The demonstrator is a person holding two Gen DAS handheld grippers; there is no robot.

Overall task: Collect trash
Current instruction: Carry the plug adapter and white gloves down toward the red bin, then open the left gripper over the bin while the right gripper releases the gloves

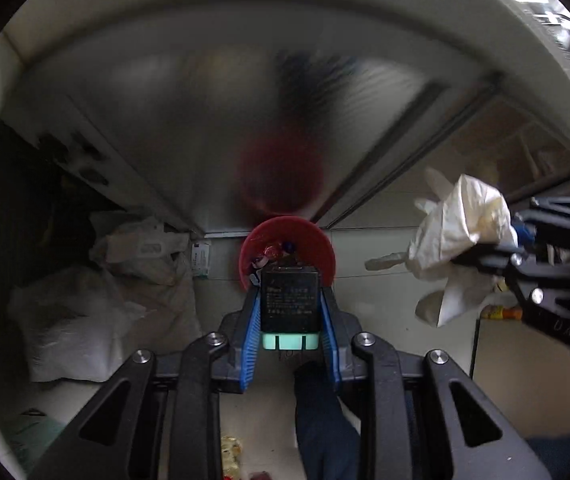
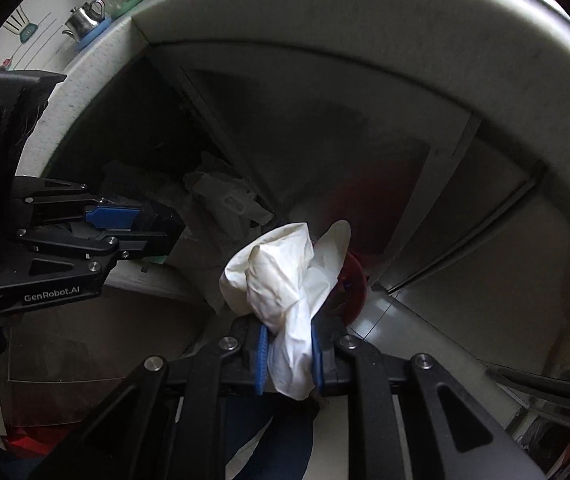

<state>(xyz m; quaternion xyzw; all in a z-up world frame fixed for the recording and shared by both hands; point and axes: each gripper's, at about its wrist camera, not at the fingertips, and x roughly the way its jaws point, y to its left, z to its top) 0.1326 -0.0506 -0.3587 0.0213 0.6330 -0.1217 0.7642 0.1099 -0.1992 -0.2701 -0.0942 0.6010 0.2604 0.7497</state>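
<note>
My left gripper (image 1: 290,300) is shut on a small black box with a mint-green end (image 1: 290,305); it holds the box in the air just short of a red bin (image 1: 317,245) on the floor, which holds several wrappers. My right gripper (image 2: 288,334) is shut on a crumpled white glove (image 2: 285,280). In the left wrist view the right gripper (image 1: 493,258) and glove (image 1: 461,224) hang at the right, above the floor. In the right wrist view the left gripper (image 2: 161,226) is at the left, and the red bin (image 2: 351,284) shows partly behind the glove.
The bin stands against frosted metal cabinet doors (image 1: 213,128) under a white counter edge (image 1: 325,8). White plastic bags (image 1: 97,292) are piled on the floor at the left. A kettle (image 2: 83,20) stands on the counter. A person's dark leg (image 1: 321,420) is below the left gripper.
</note>
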